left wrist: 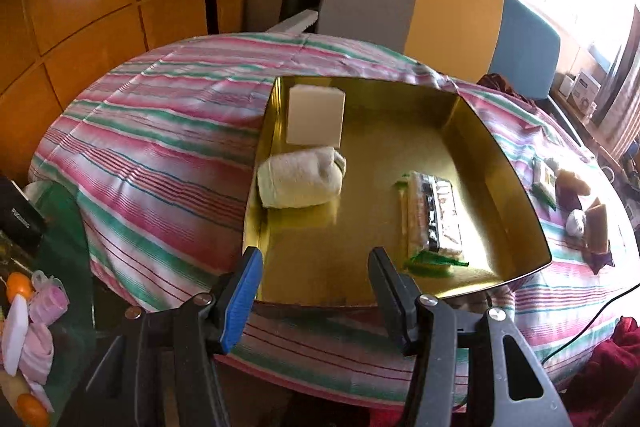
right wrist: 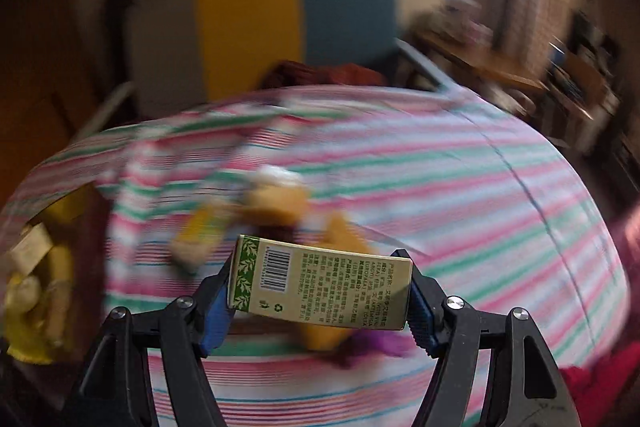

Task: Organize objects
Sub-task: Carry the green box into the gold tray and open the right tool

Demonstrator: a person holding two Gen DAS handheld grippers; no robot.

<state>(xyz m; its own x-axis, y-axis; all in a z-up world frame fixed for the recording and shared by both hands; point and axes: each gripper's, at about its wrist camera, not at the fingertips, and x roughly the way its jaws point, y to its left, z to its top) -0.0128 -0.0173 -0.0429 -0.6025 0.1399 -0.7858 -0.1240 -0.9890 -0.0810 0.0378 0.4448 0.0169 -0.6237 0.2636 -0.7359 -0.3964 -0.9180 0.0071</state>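
Centrally, a gold tray [left wrist: 516,187] on the striped tablecloth [left wrist: 160,131] holds a white block [left wrist: 316,115], a rolled towel [left wrist: 300,183] and a wrapped snack pack [left wrist: 434,219]. Left gripper [left wrist: 316,267]: jaws spread, empty, above the tray's near edge. Right gripper [right wrist: 320,287]: pinching a small green-and-cream carton [right wrist: 320,287] above the cloth; barcode, recycling mark and fine Chinese print visible. Blurred yellow-brown items [right wrist: 280,195] lie beyond the carton.

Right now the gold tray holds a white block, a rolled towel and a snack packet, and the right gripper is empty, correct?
Not quite. The right gripper is shut on a small green-and-cream box, as the right wrist view shows. The gold tray does hold the white block, rolled towel and snack packet.
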